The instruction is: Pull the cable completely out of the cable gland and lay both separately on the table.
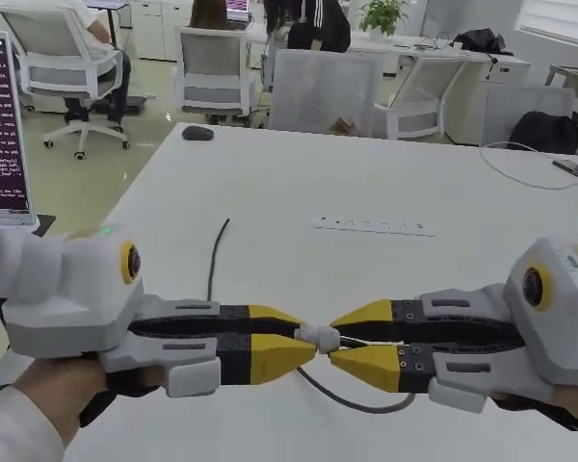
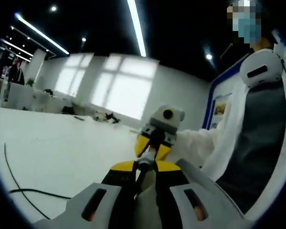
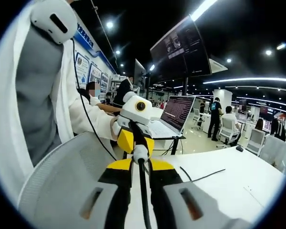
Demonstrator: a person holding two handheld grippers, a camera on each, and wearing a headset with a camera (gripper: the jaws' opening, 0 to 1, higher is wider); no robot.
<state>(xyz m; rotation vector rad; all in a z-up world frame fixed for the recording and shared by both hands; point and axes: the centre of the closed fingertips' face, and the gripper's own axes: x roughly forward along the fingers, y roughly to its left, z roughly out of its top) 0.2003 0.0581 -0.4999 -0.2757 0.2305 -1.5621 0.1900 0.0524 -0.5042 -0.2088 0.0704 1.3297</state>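
Over the table's near edge my two grippers meet tip to tip. From the left, my left gripper [image 1: 306, 339] is shut on the small white cable gland [image 1: 318, 337]. Coming from the right, my right gripper [image 1: 336, 344] is shut on the cable just behind the gland. The grey cable [image 1: 366, 405] sags in a loop under the right gripper, and its dark far stretch [image 1: 212, 258] lies on the table. In the right gripper view the cable [image 3: 143, 191] runs between my yellow jaws up to the gland [image 3: 140, 153]. The left gripper view has the gland [image 2: 146, 162] at its jaw tips.
The white table [image 1: 385, 183] carries a power strip [image 1: 374, 226] in the middle and a mouse [image 1: 197, 133] at the far left edge. A laptop screen [image 1: 2, 125] stands at the left. Office chairs [image 1: 323, 91] line the far side.
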